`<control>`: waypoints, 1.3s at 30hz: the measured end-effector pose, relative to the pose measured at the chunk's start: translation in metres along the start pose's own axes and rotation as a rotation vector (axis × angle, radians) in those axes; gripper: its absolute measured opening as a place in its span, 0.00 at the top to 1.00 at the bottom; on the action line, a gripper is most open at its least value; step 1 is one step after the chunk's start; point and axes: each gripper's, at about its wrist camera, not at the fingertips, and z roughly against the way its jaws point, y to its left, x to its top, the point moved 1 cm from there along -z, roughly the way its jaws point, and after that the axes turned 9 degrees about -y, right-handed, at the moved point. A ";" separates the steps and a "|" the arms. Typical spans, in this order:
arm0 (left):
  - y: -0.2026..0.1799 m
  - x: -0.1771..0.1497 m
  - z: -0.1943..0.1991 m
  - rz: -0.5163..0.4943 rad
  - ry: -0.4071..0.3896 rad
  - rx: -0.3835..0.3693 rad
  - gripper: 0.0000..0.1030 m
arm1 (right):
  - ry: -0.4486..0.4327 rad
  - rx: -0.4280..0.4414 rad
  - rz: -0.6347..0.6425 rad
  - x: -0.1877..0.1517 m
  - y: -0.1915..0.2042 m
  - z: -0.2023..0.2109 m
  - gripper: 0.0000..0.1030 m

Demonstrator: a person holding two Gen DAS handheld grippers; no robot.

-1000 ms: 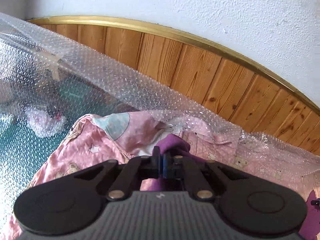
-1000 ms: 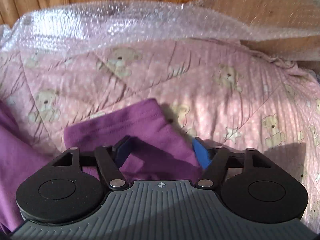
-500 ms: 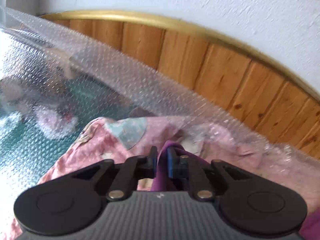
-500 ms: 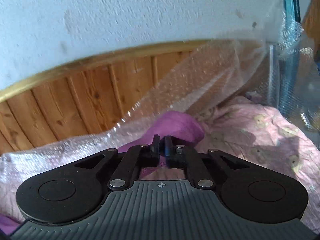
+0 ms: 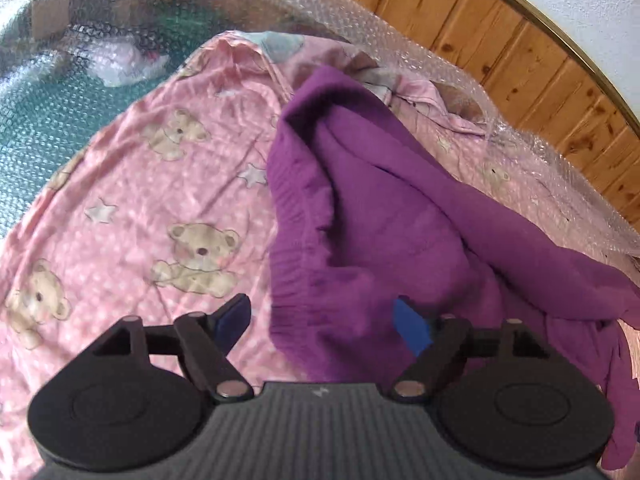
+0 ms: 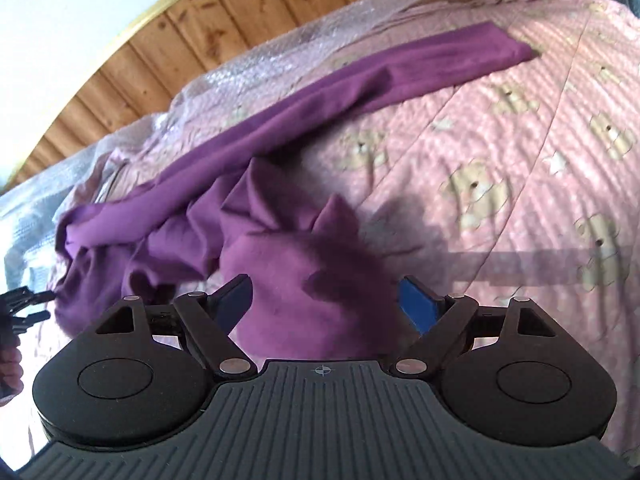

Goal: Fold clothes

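Note:
A purple garment [image 5: 360,208] lies crumpled on a pink teddy-bear bedsheet [image 5: 160,200]. In the left wrist view its ribbed hem runs down toward my left gripper [image 5: 324,320], which is open with cloth lying between the spread fingers. In the right wrist view the garment [image 6: 280,240] is bunched in front, and one long part [image 6: 400,68] stretches toward the far right. My right gripper [image 6: 326,300] is open just over a fold of the cloth.
Bubble wrap [image 5: 400,40] lines the bed's far edge below a wooden headboard [image 5: 520,52] and a white wall. A teal surface under bubble wrap [image 5: 48,92] lies at the left. The other gripper's tip [image 6: 20,304] shows at the far left of the right wrist view.
Both grippers were shut on the purple garment and held up toward the wall. They have come down over the bed and opened, and the garment now lies on the sheet.

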 end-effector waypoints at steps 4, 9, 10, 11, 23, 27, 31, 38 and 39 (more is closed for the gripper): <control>0.011 0.029 0.038 0.013 -0.026 -0.070 0.95 | 0.000 -0.045 -0.018 0.006 0.001 -0.004 0.96; 0.032 0.076 0.100 0.047 -0.059 -0.176 0.95 | -0.288 -0.050 -0.088 0.075 -0.006 0.110 0.97; 0.036 0.086 0.112 0.054 -0.065 -0.197 0.95 | -0.347 -0.063 -0.095 0.090 -0.010 0.139 0.97; 0.041 0.095 0.124 0.061 -0.072 -0.218 0.95 | -0.404 -0.082 -0.100 0.105 -0.016 0.167 0.97; 0.116 -0.026 0.087 -0.122 0.423 -0.146 0.86 | -0.135 -0.580 -0.046 0.025 -0.125 0.138 0.69; 0.143 -0.064 0.122 0.001 0.245 -0.084 0.46 | -0.086 -0.602 -0.207 -0.035 -0.145 0.157 0.60; 0.149 -0.093 0.140 0.071 0.209 -0.134 0.39 | -0.073 -0.549 -0.219 -0.069 -0.128 0.170 0.45; 0.122 -0.119 0.131 0.069 0.144 -0.151 0.40 | -0.021 -0.385 -0.153 -0.092 -0.050 0.144 0.37; 0.119 -0.116 0.130 0.079 0.125 -0.169 0.50 | -0.017 -0.362 -0.128 -0.092 -0.038 0.139 0.33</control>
